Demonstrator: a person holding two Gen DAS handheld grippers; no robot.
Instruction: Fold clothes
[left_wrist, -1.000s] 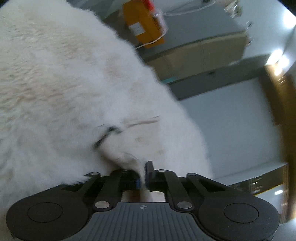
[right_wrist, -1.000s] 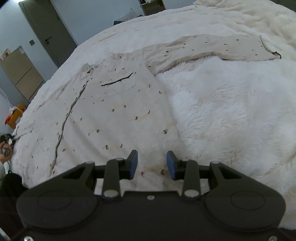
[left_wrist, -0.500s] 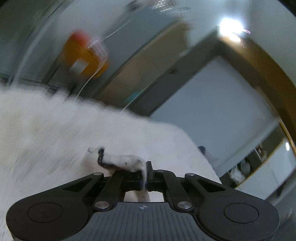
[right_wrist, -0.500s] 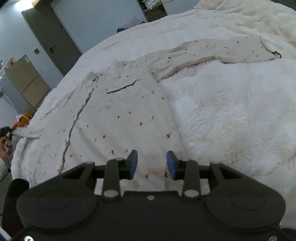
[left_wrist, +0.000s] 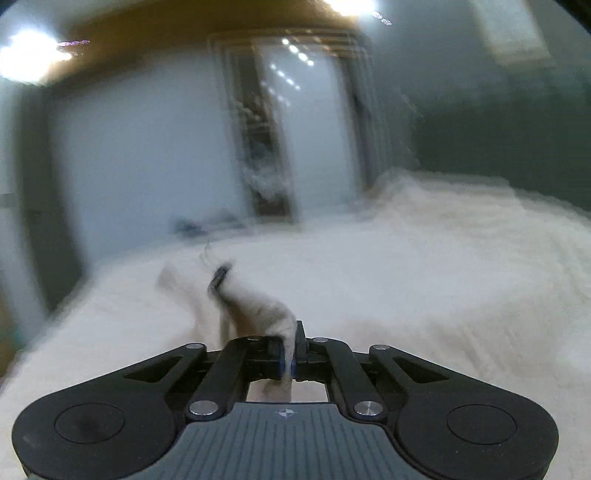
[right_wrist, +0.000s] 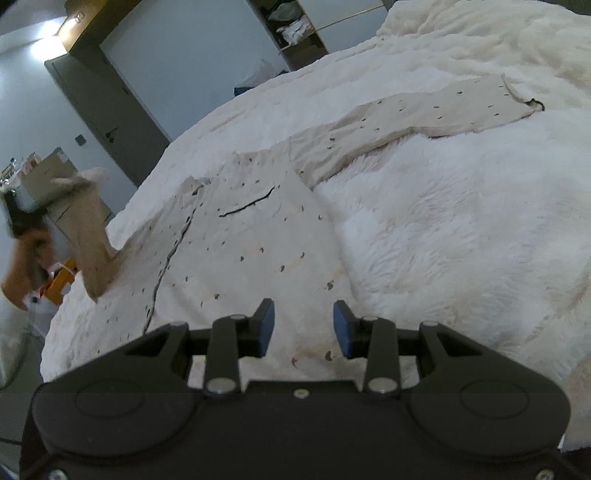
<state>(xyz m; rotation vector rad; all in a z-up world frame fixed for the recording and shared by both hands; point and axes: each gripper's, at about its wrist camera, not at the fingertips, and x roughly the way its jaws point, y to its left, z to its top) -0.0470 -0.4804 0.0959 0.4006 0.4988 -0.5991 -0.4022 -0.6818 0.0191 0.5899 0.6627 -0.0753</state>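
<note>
Cream fabric dotted with small dark marks makes up the garment (right_wrist: 255, 254) we are folding; it lies spread front-up on the fluffy white blanket (right_wrist: 461, 236) that covers the bed. A thin dark line marks its chest pocket (right_wrist: 246, 204), and a dark-edged placket runs down the front. One sleeve (right_wrist: 436, 114) stretches flat across the blanket toward the upper right of the right wrist view, ending in a cuff with a dark trim.

Our left gripper (left_wrist: 289, 354) pinches the other sleeve's cuff (left_wrist: 266, 310); its jaws are easing apart, yet the fabric sits caught between the pads and hangs from them. In the right wrist view that same sleeve (right_wrist: 88, 236) rises off the bed at the far left, pulled up toward our blurred left hand (right_wrist: 27, 254). The left wrist view is heavily smeared, so we can make out only the blanket, a pale wall and a dark doorway beyond.

Our right gripper (right_wrist: 303, 326) hovers just above the garment's lower hem with its blue-padded jaws apart and nothing between them; whether it touches the cloth we cannot tell.
</note>
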